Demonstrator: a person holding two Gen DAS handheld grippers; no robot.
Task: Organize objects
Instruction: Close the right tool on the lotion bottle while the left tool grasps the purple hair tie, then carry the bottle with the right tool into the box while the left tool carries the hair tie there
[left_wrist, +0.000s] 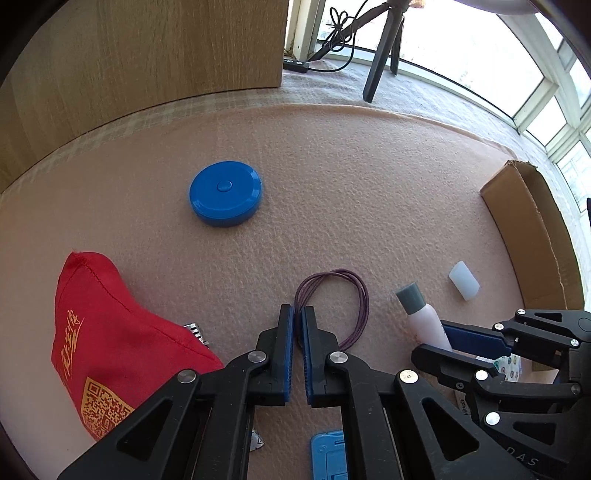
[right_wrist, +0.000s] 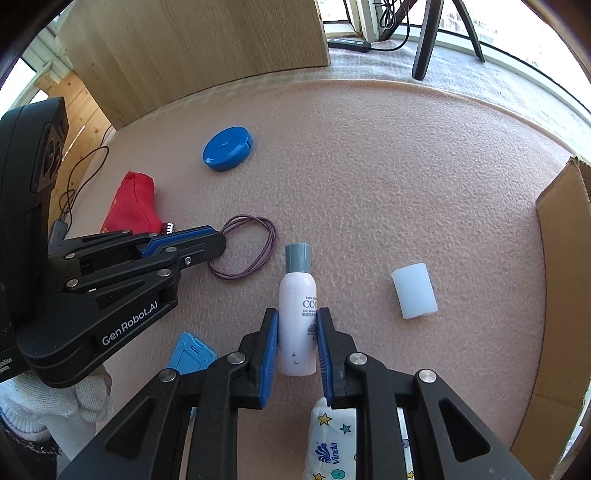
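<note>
- On the pink felt mat (right_wrist: 388, 166), far left: red cloth pouch with gold print (left_wrist: 110, 339), lying flat; a small silver ridged item peeks out at its edge.
- Behind it: round blue plastic disc case (left_wrist: 226, 192), well apart from everything else.
- Centre: left gripper (left_wrist: 298, 314), jaws nearly together, pinching the near end of a purple cord loop (left_wrist: 347, 306) that lies on the mat.
- Right of centre: right gripper (right_wrist: 297, 332), blue pads pressed to both sides of a white bottle with grey cap (right_wrist: 297, 314), lying on the mat.
- Further right: translucent white cylinder cap (right_wrist: 413, 290), lying apart.
- Far right: open cardboard box (right_wrist: 565, 258) at the mat's edge.
</note>
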